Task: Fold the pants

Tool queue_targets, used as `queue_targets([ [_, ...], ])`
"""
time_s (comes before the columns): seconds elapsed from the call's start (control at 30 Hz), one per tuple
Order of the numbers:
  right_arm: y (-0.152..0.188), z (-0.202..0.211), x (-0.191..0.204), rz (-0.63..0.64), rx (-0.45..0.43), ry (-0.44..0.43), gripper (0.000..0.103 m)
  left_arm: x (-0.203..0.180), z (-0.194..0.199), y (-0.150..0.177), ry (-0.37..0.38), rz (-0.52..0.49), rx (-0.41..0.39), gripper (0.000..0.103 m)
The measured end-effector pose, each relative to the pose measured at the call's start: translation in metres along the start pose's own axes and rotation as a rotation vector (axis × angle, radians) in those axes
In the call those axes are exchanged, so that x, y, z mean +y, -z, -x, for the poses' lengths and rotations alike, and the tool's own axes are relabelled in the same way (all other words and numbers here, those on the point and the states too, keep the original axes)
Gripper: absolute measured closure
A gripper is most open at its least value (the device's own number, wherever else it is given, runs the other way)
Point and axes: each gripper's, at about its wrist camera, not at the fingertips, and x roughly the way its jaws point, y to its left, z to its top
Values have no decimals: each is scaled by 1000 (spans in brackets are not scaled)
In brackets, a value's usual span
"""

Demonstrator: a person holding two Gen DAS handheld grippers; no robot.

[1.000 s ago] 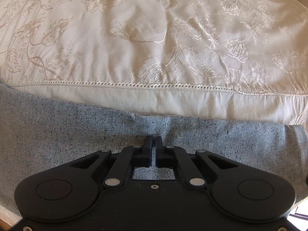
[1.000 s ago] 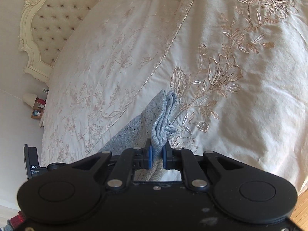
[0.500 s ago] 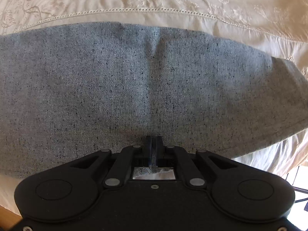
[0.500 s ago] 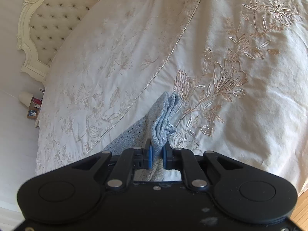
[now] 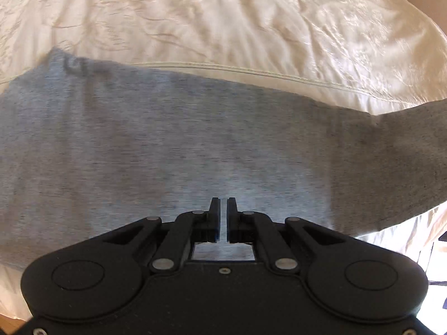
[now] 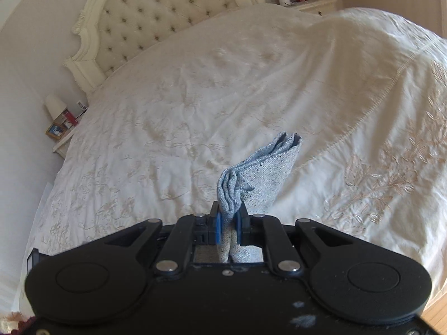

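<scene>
Because the pants (image 5: 195,145) are a soft grey knit, they will likely drape and sag wherever they are unsupported, hold no crease on their own, and weigh little; nothing about them looks fragile or slippery. In the left wrist view they spread as a broad band across the bed (image 5: 251,28), one end trailing off toward the right edge of the frame. In the right wrist view a bunched, several-layered corner of the pants (image 6: 259,167) stands up from between the fingers, its folded edge pointing away over the bed.

The right gripper (image 6: 227,223) is clamped on that bunched corner, with cloth filling the gap between its blue pads (image 6: 218,227). The left gripper (image 5: 223,220) hovers over the band with its jaws nearly together, a thin slit between them; whether any cloth is pinched there cannot be told, and the picture is blurred.

Judged from the fabric, the best holds are at hems, waistband or stacked edges, where several layers give the fingers bulk; a single layer pinched mid-panel would probably stretch and pull the fold askew.

A tufted headboard (image 6: 156,19) and a nightstand with lamp (image 6: 60,117) lie beyond.
</scene>
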Motion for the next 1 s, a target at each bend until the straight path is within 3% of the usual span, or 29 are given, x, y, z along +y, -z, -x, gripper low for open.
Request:
queue_targets([
  [0.2,55,-31,136,200,54,-149,91,89,20,4,-41,74,-25,98],
  [0.33,121,-94,191,258,201,-201,91,131,29,15,-77,90,-24,98],
  [0.43,174,-144,220,349,373,-181,82,151,33,22,-93,99,-19,98],
  [0.5,190,-153,231,399,417,-156,81,162,39,27,-93,104,-17,98],
  [0.57,187,-141,231,400,387,-187,76,168,47,30,-86,100,-27,98],
  [0.67,169,-112,216,296,339,-269,75,166,46,25,-55,78,-36,98],
  [0.83,149,-76,181,176,269,-195,73,150,38,11,51,63,-31,96],
  [0.93,148,-64,155,104,249,-108,73,131,29,2,117,34,-24,79],
  [0.97,150,-61,146,74,246,-80,73,124,26,1,126,17,-21,64],
  [1.0,153,-55,137,42,243,-54,73,119,21,0,131,2,-17,54],
])
